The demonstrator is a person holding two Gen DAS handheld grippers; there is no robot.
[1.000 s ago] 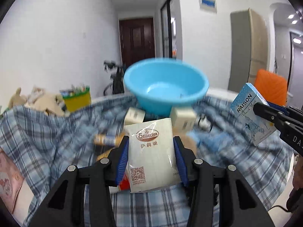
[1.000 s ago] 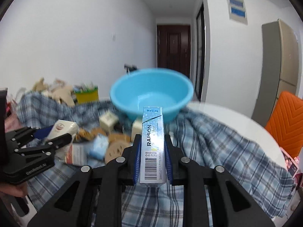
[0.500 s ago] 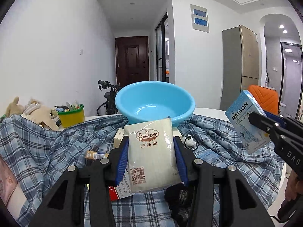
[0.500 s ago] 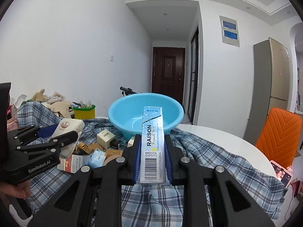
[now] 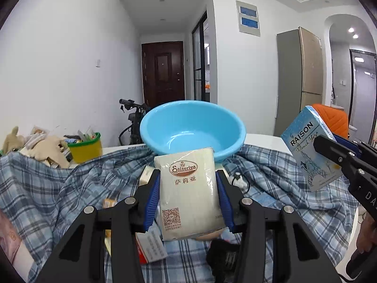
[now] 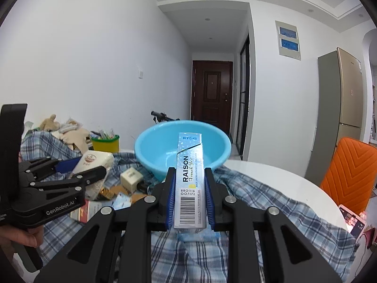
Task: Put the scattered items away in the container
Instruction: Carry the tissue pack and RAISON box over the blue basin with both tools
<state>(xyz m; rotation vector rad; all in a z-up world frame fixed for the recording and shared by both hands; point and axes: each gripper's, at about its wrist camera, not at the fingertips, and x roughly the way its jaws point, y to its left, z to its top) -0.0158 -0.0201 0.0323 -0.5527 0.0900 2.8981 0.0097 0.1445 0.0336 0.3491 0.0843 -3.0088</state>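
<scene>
Cream Saizeriya packet and slim pale-blue Raison carton — both upright, lifted off the cloth — face the empty light-blue plastic basin just behind.

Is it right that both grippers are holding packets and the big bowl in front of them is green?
Not quite. The bowl is blue, not green, as the right wrist view shows. The rest holds: the left gripper grips a white packet and the right gripper grips a slim blue box.
</scene>
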